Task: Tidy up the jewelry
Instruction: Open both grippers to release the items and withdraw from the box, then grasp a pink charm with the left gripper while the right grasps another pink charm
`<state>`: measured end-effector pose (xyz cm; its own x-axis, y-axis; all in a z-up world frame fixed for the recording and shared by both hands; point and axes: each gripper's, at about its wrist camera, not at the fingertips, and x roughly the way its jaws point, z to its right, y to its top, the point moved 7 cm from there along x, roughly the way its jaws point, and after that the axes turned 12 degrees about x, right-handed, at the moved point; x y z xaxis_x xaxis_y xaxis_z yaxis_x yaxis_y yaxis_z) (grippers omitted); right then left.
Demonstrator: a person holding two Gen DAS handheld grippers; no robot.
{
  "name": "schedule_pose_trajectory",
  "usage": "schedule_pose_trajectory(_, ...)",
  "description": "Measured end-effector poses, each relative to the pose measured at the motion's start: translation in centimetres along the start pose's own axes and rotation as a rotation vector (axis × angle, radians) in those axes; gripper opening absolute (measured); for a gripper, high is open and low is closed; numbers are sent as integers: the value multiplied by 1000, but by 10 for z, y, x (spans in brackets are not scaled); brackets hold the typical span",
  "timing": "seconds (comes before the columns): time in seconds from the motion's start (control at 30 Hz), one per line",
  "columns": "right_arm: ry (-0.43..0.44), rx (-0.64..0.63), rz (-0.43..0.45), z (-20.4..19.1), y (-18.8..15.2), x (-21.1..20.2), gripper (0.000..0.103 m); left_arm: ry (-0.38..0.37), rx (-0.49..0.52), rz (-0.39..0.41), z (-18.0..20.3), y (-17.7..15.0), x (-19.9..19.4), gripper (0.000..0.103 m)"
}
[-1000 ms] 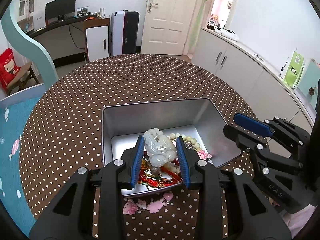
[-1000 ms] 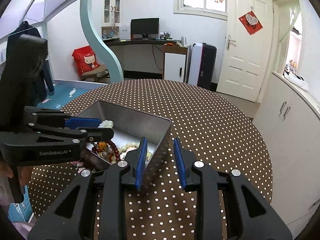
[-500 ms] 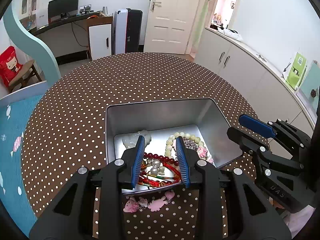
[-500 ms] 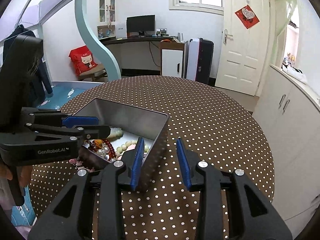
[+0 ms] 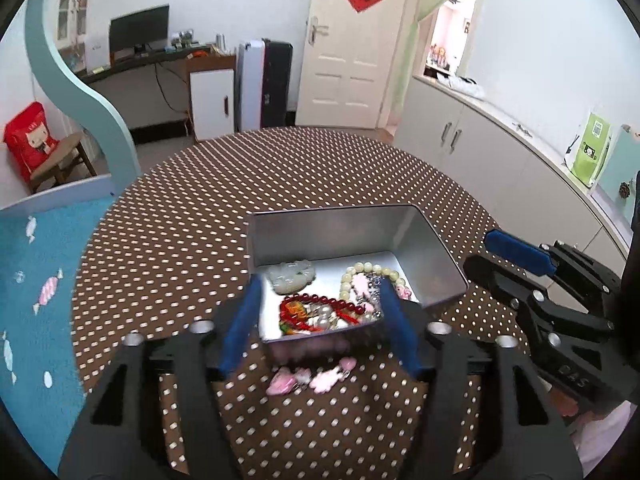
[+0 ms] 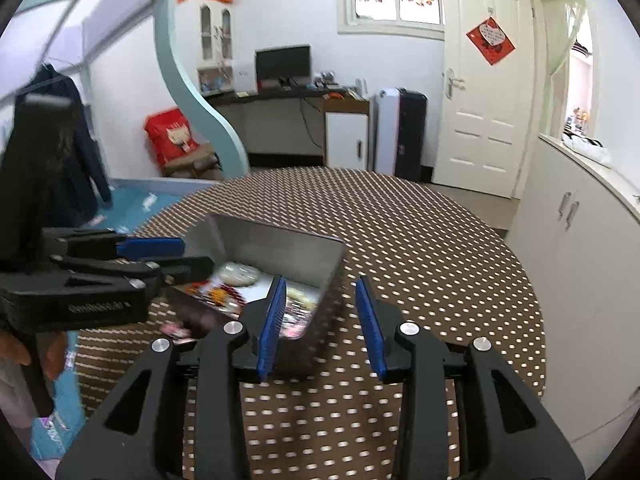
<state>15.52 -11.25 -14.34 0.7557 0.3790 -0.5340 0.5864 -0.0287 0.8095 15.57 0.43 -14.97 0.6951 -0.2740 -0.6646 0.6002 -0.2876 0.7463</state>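
Note:
A silver metal tin (image 5: 340,236) stands on the brown polka-dot table. Inside lie a pale jade pendant (image 5: 291,276), a red bead bracelet (image 5: 320,306) and a cream bead bracelet (image 5: 370,270). A pink charm (image 5: 310,378) lies on the cloth just in front of the tin. My left gripper (image 5: 320,328) is open and empty, its fingers spread above the tin's near wall. My right gripper (image 6: 320,320) is open and empty, its two fingers either side of the tin's right wall (image 6: 320,296); it also shows in the left wrist view (image 5: 516,252). The left gripper shows at the left of the right wrist view (image 6: 156,254).
The round table (image 6: 420,232) has bare cloth behind and to the right of the tin. White cabinets (image 6: 580,240) stand to the right. A blue mat (image 5: 36,280) lies past the table's left edge.
My left gripper let go of the jade pendant, which now lies in the tin. The gripper has opened wider and drawn back. My right gripper has opened a little wider.

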Motion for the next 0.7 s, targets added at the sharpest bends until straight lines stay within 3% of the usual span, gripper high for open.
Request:
schedule_pose_trajectory(0.17, 173, 21, -23, -28, -13, -10, 37, 33, 26, 37, -7, -20, -32, 85)
schedule_pose_trajectory(0.37, 247, -31, -114, -61, -40, 1, 37, 42, 11, -2, -22, -59, -41, 90)
schedule_pose_trajectory(0.7, 161, -75, -220, -78, -64, 37, 37, 25, -54, -57, -44, -97, -27, 90)
